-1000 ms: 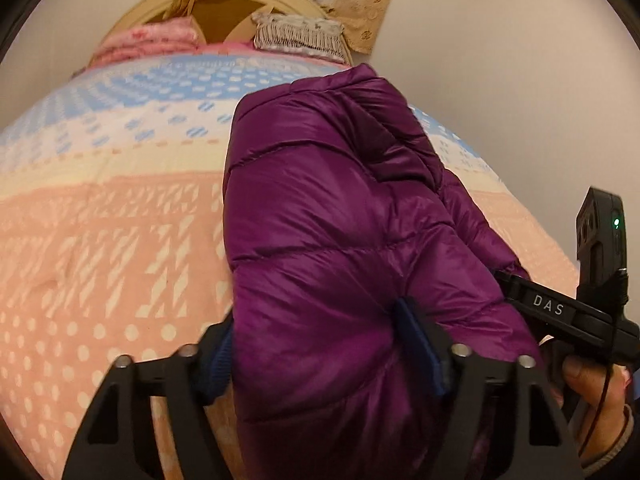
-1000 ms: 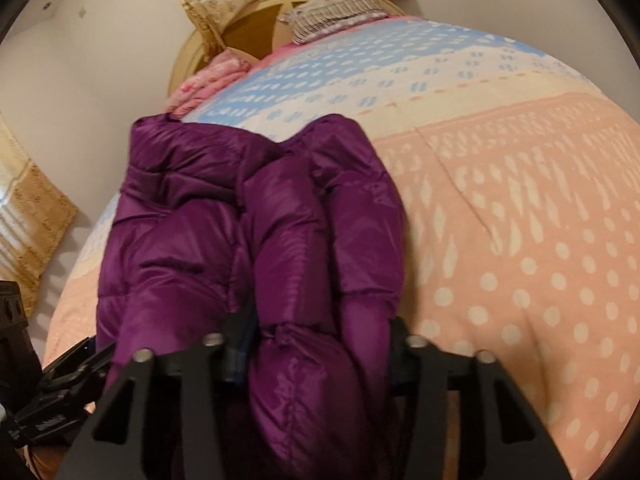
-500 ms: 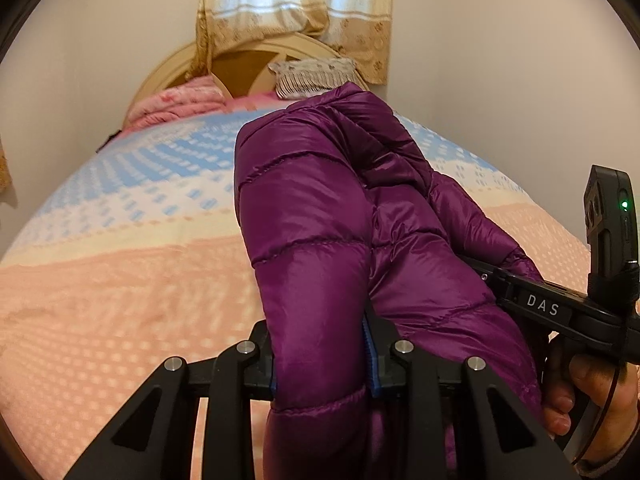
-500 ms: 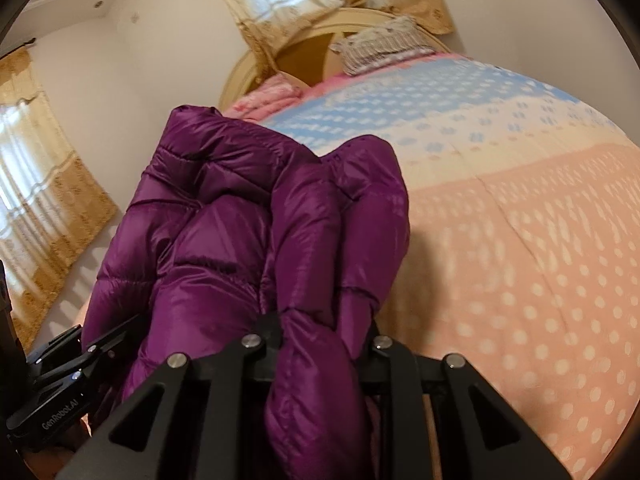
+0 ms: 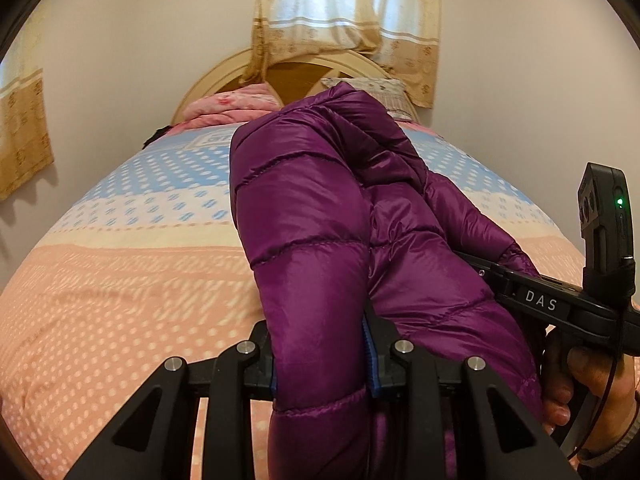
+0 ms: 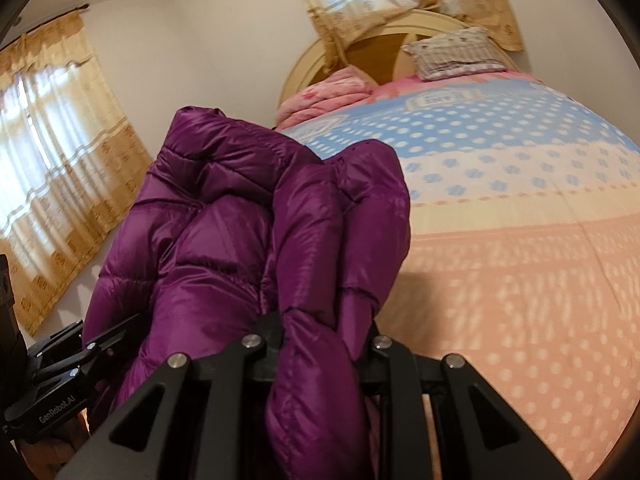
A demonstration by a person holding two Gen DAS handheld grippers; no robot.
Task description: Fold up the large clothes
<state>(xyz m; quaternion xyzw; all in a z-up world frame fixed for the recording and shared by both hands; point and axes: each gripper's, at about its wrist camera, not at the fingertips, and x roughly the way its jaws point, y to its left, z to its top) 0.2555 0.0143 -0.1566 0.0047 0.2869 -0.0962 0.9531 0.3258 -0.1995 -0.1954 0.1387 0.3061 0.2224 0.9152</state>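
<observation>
Two sets of tongs clamp a purple down jacket [image 5: 320,240] above a bed [image 5: 120,280] with a dotted quilt. In the left wrist view, the left tongs [image 5: 322,364] are pinched narrow on a quilted panel of the jacket, blue pads pressing both sides of the fabric; the panel's lower end runs out of the bottom of the frame. In the right wrist view, the right tongs [image 6: 320,344] are squeezed close on a bunched fold of the same jacket [image 6: 256,240], and their pads are buried in the fabric and cannot be made out.

The jacket hangs over the near, peach-coloured end of the bed, and its bulk hides the quilt directly beneath it, so whether any part touches the bed cannot be told.

Only the left view shows the right tongs from the side [image 5: 552,304], with a hand [image 5: 588,384] on the grip and a green light on the black unit above. Only the right view shows the left tongs' body [image 6: 60,376] at the frame's lower left, half hidden by the jacket, plus a second curtained window [image 6: 60,152] on the wall beside the bed.

At the far end of the bed lie a pink folded blanket [image 5: 236,106] and a pillow [image 6: 452,54] against a curved headboard [image 5: 208,84], under a curtain [image 5: 344,16].
</observation>
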